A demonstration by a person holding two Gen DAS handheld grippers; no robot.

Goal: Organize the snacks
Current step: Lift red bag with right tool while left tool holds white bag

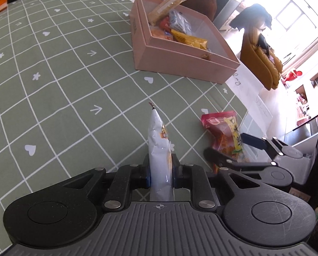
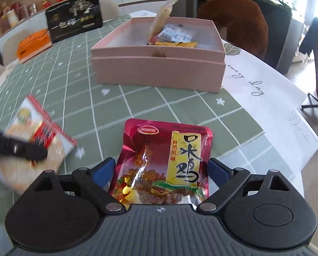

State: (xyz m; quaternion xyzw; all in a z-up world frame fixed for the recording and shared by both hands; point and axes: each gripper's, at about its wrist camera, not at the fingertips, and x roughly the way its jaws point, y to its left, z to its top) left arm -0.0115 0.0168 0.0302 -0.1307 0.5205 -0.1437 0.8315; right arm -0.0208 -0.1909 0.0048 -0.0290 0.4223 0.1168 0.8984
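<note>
At the bottom of the left wrist view, our left tool [image 1: 160,171] is nearly closed, pinching a white packet [image 1: 159,140] edge-on; thin film like that could slide out if we swing fast. At the bottom centre of the right wrist view, our right tool [image 2: 162,168] stands wide, pads either side of the red pouch [image 2: 165,162] lying on the table [image 2: 107,111] and not pressing it. If we close too high, the glossy pouch may crumple or squirt away. Farther off, in the upper middle, the pink box [image 2: 159,72] already holds snacks, and a long wrapper [image 2: 162,21] leaning on its far wall could tip out if bumped.
</note>
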